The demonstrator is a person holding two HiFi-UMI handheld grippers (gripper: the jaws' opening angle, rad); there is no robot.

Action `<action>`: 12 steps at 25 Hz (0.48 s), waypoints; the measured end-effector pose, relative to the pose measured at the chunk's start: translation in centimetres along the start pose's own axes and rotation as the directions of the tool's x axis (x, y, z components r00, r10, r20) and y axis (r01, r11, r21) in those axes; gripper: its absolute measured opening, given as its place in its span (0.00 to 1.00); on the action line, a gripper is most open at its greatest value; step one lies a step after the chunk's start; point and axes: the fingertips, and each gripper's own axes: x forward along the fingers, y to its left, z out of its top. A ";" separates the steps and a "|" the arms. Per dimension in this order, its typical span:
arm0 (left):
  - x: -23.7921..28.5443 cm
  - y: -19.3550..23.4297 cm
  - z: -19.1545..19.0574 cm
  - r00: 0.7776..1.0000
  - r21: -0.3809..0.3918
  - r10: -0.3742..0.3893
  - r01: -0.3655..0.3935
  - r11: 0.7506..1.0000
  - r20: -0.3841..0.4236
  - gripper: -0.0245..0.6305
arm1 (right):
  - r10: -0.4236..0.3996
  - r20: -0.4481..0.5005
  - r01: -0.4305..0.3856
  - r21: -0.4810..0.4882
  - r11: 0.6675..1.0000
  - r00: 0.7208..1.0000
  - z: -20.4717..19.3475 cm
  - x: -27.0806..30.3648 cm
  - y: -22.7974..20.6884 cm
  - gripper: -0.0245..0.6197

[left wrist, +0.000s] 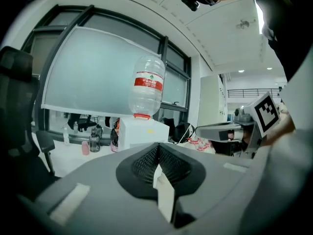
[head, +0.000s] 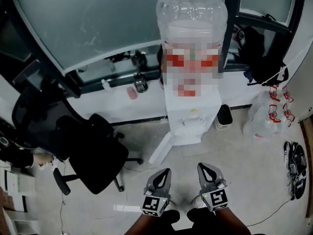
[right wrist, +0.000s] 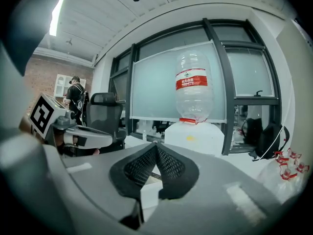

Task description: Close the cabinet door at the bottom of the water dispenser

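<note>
Water dispenser (head: 191, 117): white boxy plastic, straight ahead of both jaws, well apart. Office chair (head: 85, 146): black mesh, ahead-left of left jaws. Bottle (head: 191, 13): clear, ribbed, rounded, on top of dispenser. Bag (head: 259, 116): crumpled clear plastic, ahead-right of right jaws. Cabinet door (head: 160, 150): flat white panel, swung open at dispenser base, ahead of left gripper (head: 165, 174). Pale floor (head: 186, 155) between. Left gripper, right gripper (head: 204, 169): grey shells, black meshed pads, jaws closed, empty.

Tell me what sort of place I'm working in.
Probably an office: a white floor-standing water dispenser with a clear bottle, a black mesh swivel chair, and a wide frosted-glass window.
</note>
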 end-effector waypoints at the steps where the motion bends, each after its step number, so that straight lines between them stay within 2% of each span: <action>1: 0.5 0.3 -0.9 1.000 -0.008 0.004 -0.004 1.000 0.008 0.07 | -0.001 0.003 0.001 -0.021 1.000 1.000 -0.9 0.5 -0.3 0.04; 3: 1.7 1.2 -3.8 1.000 0.000 0.021 -0.021 1.000 0.019 0.07 | -0.001 0.008 0.001 -0.051 0.999 1.000 -3.4 1.6 -1.0 0.04; 7: 4.5 2.8 -10.7 0.999 0.010 0.041 -0.041 0.999 0.013 0.07 | 0.003 0.024 -0.002 -0.050 0.999 1.000 -9.8 3.8 -2.0 0.04; 12: 8.7 4.0 -19.0 0.999 0.002 0.038 -0.038 0.999 0.030 0.07 | -0.003 0.027 0.005 -0.081 0.997 1.000 -19.6 7.0 -3.5 0.04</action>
